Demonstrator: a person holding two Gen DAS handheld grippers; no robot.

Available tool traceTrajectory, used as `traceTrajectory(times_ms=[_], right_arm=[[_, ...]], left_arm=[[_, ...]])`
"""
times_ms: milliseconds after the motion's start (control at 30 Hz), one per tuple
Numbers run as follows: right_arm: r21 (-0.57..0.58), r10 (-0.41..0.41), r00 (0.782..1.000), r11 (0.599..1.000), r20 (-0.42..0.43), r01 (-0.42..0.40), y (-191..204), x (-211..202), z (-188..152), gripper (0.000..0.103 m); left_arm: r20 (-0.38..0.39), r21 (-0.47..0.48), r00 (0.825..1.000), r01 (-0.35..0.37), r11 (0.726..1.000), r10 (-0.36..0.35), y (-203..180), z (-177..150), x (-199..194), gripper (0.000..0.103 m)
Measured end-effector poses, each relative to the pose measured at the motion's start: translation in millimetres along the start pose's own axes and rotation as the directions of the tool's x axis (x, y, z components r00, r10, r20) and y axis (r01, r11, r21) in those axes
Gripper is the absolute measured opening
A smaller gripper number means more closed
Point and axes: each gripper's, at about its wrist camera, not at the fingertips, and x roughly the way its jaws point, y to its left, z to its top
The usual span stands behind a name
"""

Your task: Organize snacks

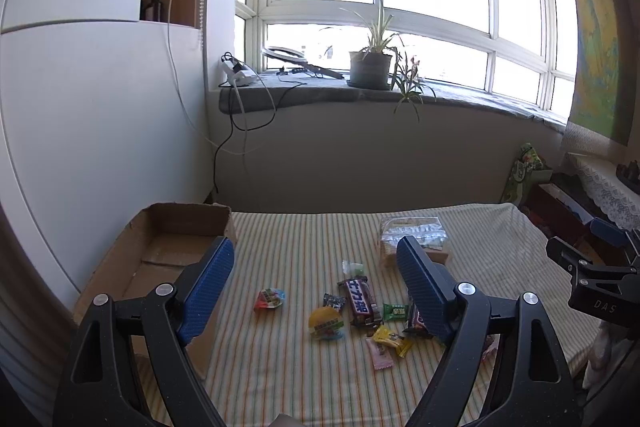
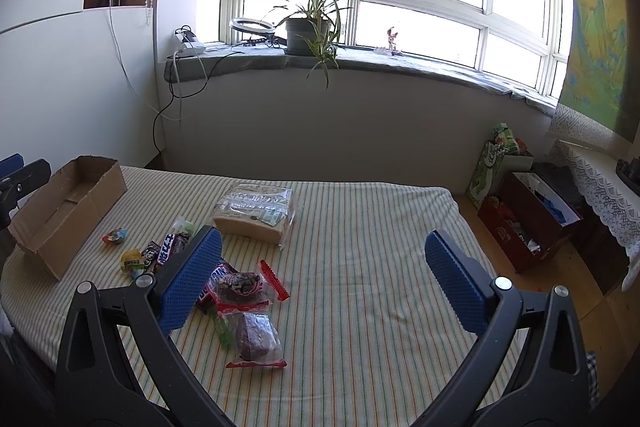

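From the left wrist view I see my left gripper (image 1: 316, 269) with its blue pads spread wide and nothing between them, hovering above the striped bed (image 1: 280, 367). The open cardboard box (image 1: 176, 227) sits at about ten o'clock, its near edge just behind the left pad. The snacks lie scattered between the fingers: a red and blue candy (image 1: 270, 299) at eleven o'clock of the round yellow jelly cup (image 1: 326, 323), and the dark chocolate bar (image 1: 359, 301) just to the cup's one o'clock. A small green packet (image 1: 394, 311) lies beside the bar at three o'clock, with a yellow candy (image 1: 392, 339) and a pink wrapper (image 1: 380, 353) nearer to me. A clear-wrapped bread pack (image 1: 414, 231) rests farther off at one o'clock, partly hidden by the right pad.

Through the right wrist view, my right gripper (image 2: 322, 277) is likewise open and empty, above bare bedspread. At its nine o'clock side, by the left pad, lie two red-edged clear bags with dark cakes: one (image 2: 244, 285) touching a second chocolate bar, the other (image 2: 256, 341) closer to me, beside a green stick. The box shows at ten o'clock, well apart from that pile.
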Motion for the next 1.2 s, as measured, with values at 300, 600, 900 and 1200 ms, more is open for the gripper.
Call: traceTrajectory(times_ms=[300,600,900,1200], right_arm=[[0.001,0.004,1.000,1.000,-0.002,-0.004,-0.4,0.6,0.3,0.103],[0.013,0.011,1.000,1.000,-0.012,-0.011,-1.3,3.9,-0.8,0.103],[0.016,0.015,1.000,1.000,-0.010,-0.015,-3.1,2.4,0.2,0.103],[0.018,0.014,1.000,1.000,-0.016,-0.014,-2.6,2.6,-0.4,0.103]], left_arm=[[-0.001,0.003,1.000,0.004,1.000,-0.004,-0.7,0.5,1.1,0.084],[0.001,-0.004,1.000,0.000,1.000,0.000,0.2,-0.9,1.6,0.084],[0.002,-0.003,1.000,0.003,1.000,-0.003,0.5,-1.0,0.8,0.084],[0.003,0.002,1.000,0.002,1.000,-0.002,-0.1,0.5,1.1,0.084]])
